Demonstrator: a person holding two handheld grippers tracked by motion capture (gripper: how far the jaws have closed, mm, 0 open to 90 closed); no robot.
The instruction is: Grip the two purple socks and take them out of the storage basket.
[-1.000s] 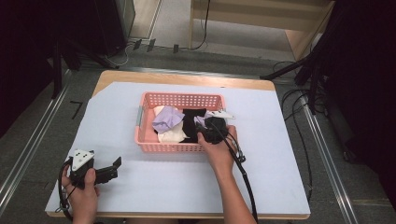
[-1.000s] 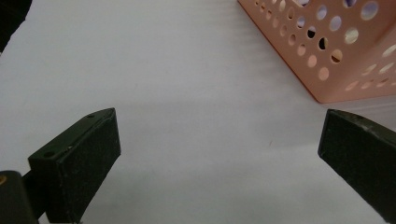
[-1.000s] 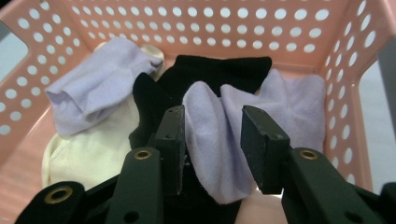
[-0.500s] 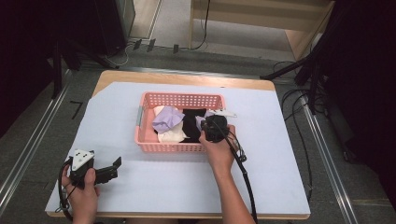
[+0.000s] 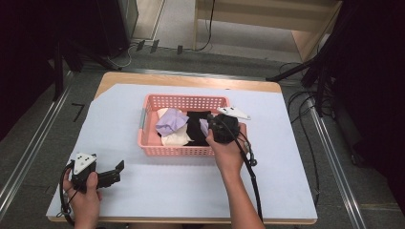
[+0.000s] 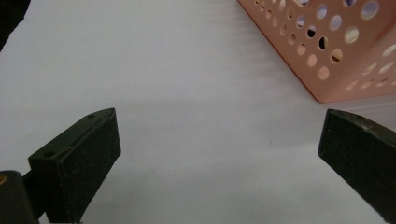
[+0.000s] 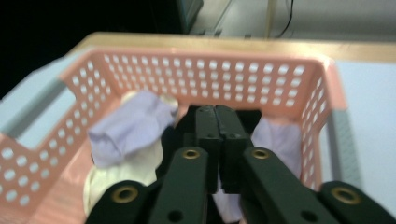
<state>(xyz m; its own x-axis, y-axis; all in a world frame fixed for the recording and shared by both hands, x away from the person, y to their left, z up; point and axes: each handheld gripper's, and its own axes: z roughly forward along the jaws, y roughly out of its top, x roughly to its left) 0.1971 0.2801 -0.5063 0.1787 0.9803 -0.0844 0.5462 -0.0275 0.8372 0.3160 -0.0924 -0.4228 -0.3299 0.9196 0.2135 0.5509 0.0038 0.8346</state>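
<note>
Right gripper [image 7: 216,122] jaws closed, empty, over basket [image 5: 181,101]; its view shows lilac cloth [image 7: 128,126]. Left gripper [image 6: 219,149] wide open, empty, near basket corner.

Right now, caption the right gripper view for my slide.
Shut tongs poised over a pink basket of lavender, cream and black cloths.

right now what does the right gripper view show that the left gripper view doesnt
Right gripper view alone: the basket's inside, with a lavender cloth, a cream cloth under it and a black cloth, plus the right gripper with its jaws pressed together; whether they pinch anything can't be told.

Left gripper view alone: the left gripper, jaws wide apart over bare white table cover.

Both: the pink perforated basket.
</note>
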